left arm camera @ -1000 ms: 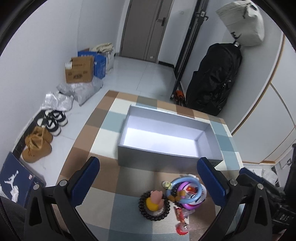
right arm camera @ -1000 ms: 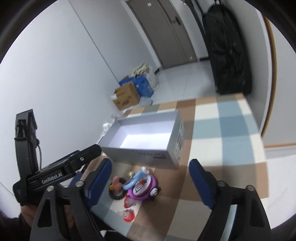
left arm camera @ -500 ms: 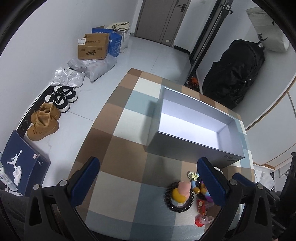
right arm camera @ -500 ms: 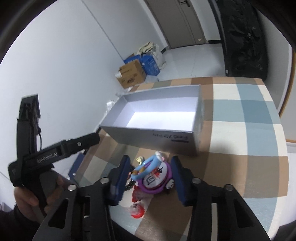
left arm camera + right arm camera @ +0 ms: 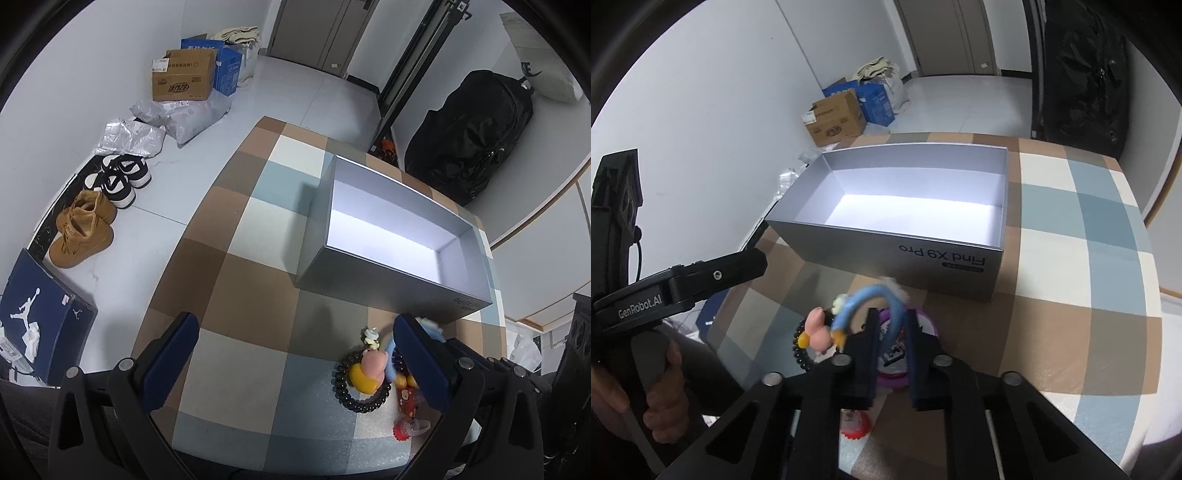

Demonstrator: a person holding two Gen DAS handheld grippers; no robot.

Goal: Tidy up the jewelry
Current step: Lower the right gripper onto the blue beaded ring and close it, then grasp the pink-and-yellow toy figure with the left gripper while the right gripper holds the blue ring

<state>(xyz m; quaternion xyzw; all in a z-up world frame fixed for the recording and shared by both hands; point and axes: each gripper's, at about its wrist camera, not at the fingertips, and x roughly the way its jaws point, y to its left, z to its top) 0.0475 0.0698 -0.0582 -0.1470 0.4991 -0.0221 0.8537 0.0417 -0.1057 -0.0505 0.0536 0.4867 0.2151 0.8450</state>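
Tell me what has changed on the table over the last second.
The right gripper came down on the jewelry pile and narrowed from wide open to nearly shut around the blue ring, which now arches up between its fingers. The left gripper swung left, still open and empty. The grey box and black bead bracelet stayed put.

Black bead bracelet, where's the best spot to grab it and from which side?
Take the black bead bracelet by its bare arc, at left in the left wrist view, coming straight down with one finger inside the ring and one outside. It lies flat on the table, and the pink-and-yellow charm crowds its right side.
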